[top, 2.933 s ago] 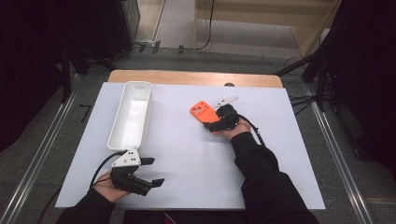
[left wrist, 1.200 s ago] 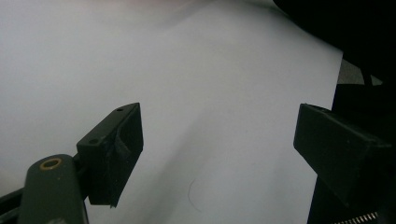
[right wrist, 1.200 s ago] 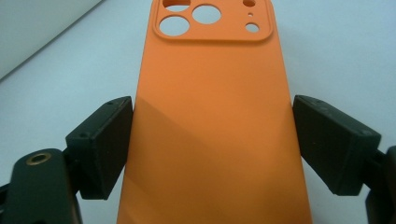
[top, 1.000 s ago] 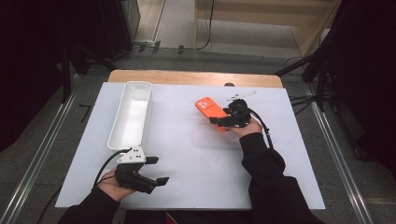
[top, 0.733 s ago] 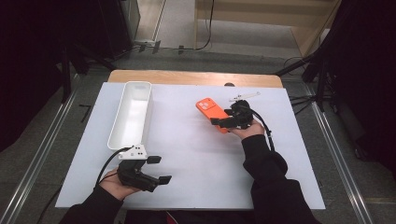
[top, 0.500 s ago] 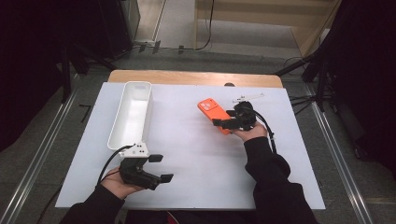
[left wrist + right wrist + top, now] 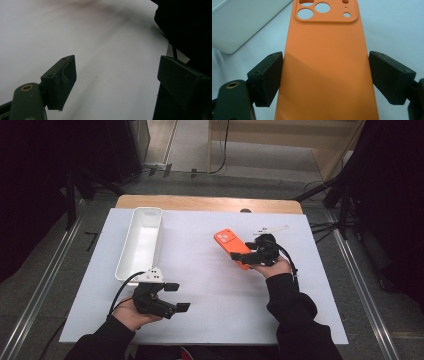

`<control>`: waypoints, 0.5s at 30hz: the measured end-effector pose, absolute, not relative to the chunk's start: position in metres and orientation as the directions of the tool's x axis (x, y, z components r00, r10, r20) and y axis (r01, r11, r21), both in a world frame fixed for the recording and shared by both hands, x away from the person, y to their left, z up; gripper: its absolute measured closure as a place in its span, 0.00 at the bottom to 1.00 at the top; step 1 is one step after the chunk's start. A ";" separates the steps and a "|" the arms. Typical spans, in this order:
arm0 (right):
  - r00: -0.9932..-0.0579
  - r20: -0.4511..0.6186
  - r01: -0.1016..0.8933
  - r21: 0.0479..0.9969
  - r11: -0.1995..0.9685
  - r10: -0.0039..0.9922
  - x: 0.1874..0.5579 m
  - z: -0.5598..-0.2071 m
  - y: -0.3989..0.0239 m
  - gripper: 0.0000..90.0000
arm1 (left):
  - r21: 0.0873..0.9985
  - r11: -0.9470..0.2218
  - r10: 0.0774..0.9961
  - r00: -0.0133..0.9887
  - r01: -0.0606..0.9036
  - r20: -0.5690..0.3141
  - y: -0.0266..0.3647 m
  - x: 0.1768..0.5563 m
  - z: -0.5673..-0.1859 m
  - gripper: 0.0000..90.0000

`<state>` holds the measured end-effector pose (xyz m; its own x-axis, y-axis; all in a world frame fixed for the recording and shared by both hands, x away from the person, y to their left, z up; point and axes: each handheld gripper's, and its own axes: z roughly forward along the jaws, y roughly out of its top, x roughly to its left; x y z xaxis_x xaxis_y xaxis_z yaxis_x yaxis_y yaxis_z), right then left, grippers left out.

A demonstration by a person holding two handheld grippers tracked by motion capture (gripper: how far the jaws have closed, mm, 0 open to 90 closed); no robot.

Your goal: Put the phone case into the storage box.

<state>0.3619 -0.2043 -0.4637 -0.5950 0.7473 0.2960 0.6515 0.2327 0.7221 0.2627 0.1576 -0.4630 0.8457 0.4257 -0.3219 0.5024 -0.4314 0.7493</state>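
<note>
An orange phone case (image 7: pixel 227 242) with camera cut-outs sits right of the table's middle. My right gripper (image 7: pixel 241 256) is shut on its near end. In the right gripper view the case (image 7: pixel 324 37) runs up between the two black jaws, and my right gripper (image 7: pixel 325 77) presses on both long edges. My left gripper (image 7: pixel 178 297) hovers near the front left of the white table cover, open, its jaws pointing right. In the left gripper view my left gripper (image 7: pixel 115 80) has only the white surface between its jaws.
A long white tray (image 7: pixel 159 240) lies at the back left, its corner (image 7: pixel 239 22) also showing beyond the case. A small white strip (image 7: pixel 270 229) lies behind the right hand. The white cover (image 7: pixel 210 320) leaves a wooden table edge (image 7: pixel 210 202) bare at the back.
My right gripper has shifted a little to the right and nearer with the orange case in it. The left gripper has hardly moved and stays open.
</note>
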 end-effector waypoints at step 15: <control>-0.597 0.319 0.656 0.722 0.219 0.736 0.344 -0.464 -0.204 0.16 | 0.742 -0.437 0.422 0.845 0.508 -0.330 0.151 0.272 -0.461 0.18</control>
